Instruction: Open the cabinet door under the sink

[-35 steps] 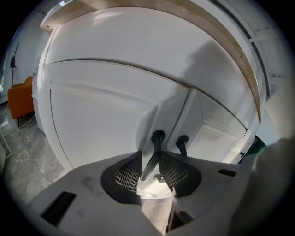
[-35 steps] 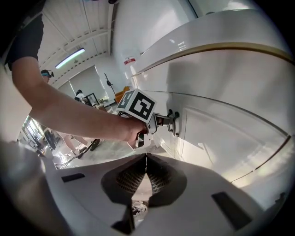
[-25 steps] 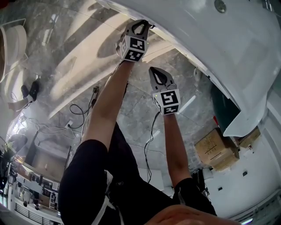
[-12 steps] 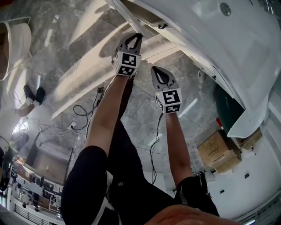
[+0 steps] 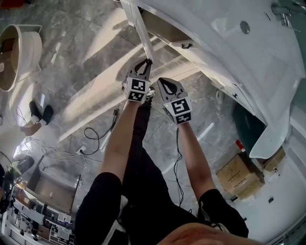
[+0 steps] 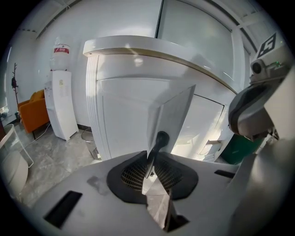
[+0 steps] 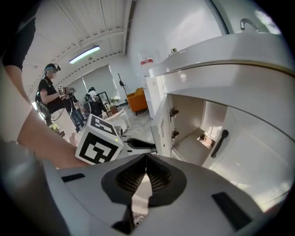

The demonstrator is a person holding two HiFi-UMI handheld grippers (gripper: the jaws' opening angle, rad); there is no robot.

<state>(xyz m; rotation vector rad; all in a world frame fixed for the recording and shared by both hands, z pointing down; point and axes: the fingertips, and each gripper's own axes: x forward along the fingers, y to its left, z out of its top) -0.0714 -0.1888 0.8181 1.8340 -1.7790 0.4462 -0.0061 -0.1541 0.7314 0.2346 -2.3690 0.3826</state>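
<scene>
The white cabinet door (image 5: 142,33) under the sink (image 5: 248,67) stands swung open, edge-on in the head view. My left gripper (image 5: 147,61) is shut on the door's black handle (image 6: 160,139), which runs between the jaws of that gripper (image 6: 151,161). My right gripper (image 5: 160,81) hangs just right of the left one, shut and holding nothing. In the right gripper view, the same gripper (image 7: 146,157) faces the open cabinet interior (image 7: 189,122). The neighbouring door (image 7: 249,147) is closed, with its black handle (image 7: 219,143) showing.
A faucet (image 5: 282,10) rises at the sink's far end. Cardboard boxes (image 5: 237,168) and a green bin (image 5: 245,119) sit on the floor at right, cables (image 5: 91,136) at left. A water dispenser (image 6: 62,106) stands left of the cabinet. People (image 7: 51,97) stand far off.
The left gripper has drawn back toward me with the handle, swinging the door open and baring the cabinet opening. The right gripper has come closer to the left one.
</scene>
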